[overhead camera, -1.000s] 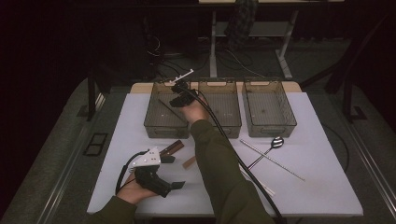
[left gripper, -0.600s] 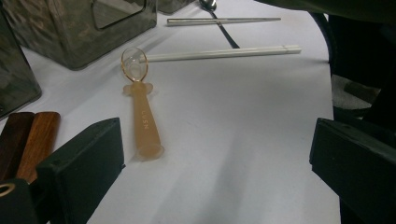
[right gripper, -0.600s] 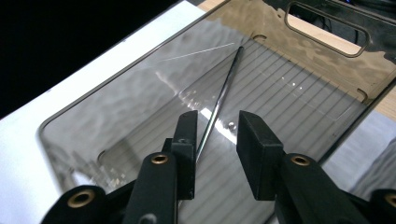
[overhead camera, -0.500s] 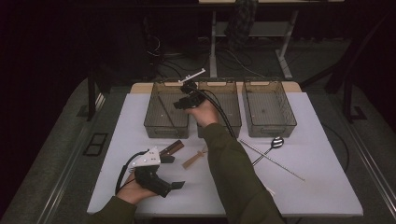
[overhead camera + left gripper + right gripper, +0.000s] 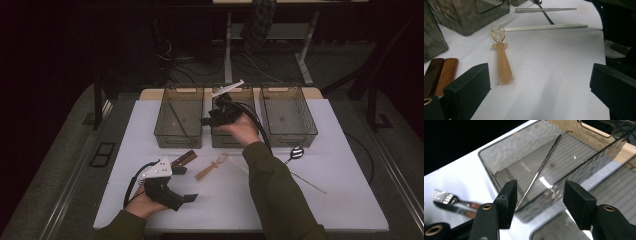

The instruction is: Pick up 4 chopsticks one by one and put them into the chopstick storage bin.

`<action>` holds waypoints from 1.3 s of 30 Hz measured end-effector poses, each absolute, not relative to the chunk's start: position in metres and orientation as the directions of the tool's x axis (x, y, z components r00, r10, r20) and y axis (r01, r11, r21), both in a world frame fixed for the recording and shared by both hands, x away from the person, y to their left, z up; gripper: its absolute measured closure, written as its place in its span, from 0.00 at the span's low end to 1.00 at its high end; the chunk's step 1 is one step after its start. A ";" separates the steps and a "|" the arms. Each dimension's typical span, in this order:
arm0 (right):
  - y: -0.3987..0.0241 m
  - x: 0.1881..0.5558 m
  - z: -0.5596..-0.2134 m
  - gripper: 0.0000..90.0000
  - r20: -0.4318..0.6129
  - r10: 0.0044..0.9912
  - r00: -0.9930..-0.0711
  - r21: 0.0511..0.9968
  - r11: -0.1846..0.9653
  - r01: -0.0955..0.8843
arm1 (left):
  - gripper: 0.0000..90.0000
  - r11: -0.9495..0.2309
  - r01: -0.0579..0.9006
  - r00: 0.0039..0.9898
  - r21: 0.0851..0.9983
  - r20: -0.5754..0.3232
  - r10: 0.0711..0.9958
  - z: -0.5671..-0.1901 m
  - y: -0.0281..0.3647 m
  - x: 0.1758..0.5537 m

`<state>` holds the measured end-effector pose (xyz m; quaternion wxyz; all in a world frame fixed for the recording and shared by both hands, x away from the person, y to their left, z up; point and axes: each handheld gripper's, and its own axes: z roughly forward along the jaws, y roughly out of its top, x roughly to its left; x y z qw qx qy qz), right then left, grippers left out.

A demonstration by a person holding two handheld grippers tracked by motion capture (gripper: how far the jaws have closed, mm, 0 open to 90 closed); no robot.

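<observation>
High view | table [image 5: 350, 200] | right tongs [image 5: 212, 120], jaws just been opening, empty, now over middle bin [image 5: 231, 140], moved from left bin [image 5: 179, 141] | rod [image 5: 539, 171] lies released there, ahead | left tongs [image 5: 187, 198] open beside spoon [image 5: 502, 60]: likely next.

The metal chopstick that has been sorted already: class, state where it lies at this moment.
In the high view the metal chopstick lies slanted inside the left bin of the three; in the right gripper view it shows beyond the right gripper, whose open jaws are empty.
</observation>
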<state>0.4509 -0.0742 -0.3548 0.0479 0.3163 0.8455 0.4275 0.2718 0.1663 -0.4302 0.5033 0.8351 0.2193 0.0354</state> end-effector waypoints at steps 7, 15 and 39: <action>-0.104 0.434 -0.354 0.48 0.176 0.559 -0.810 0.775 0.429 0.464 | 0.01 -0.395 0.335 0.897 0.855 -0.161 0.412 -0.431 0.166 0.273; -0.134 0.418 -0.353 0.44 0.159 0.561 -0.813 0.788 0.424 0.446 | 0.01 -0.394 0.332 0.896 0.857 -0.155 0.416 -0.433 0.167 0.273; -0.212 0.374 -0.372 0.42 0.156 0.587 -0.794 0.822 0.369 0.434 | 0.00 -0.374 0.366 0.881 0.852 -0.188 0.434 -0.435 0.165 0.273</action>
